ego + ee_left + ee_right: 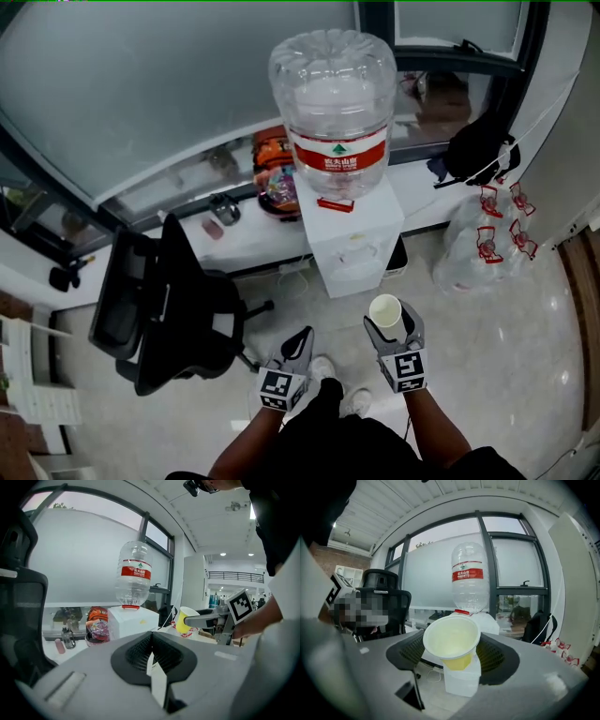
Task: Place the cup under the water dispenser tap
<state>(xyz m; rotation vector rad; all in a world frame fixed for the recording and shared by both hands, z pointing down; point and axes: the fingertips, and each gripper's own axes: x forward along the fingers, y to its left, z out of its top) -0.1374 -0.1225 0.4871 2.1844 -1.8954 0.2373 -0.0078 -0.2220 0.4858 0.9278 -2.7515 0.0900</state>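
Note:
A white water dispenser (354, 246) stands on the floor ahead of me, with a big clear bottle (333, 103) with a red label upside down on top. Its tap does not show clearly in any view. My right gripper (392, 328) is shut on a paper cup (385, 310), yellow outside and white inside, held upright in front of the dispenser and short of it. In the right gripper view the cup (452, 641) sits between the jaws, with the dispenser (487, 623) behind it. My left gripper (300, 345) hangs beside it on the left, shut and empty; the left gripper view shows its pads (151, 656) together.
A black office chair (159, 300) stands to the left of the dispenser. Behind it runs a white window ledge (234, 234) with an orange bag (274, 173). A black bag (478, 145) and clear plastic bags with red print (478, 248) lie to the right.

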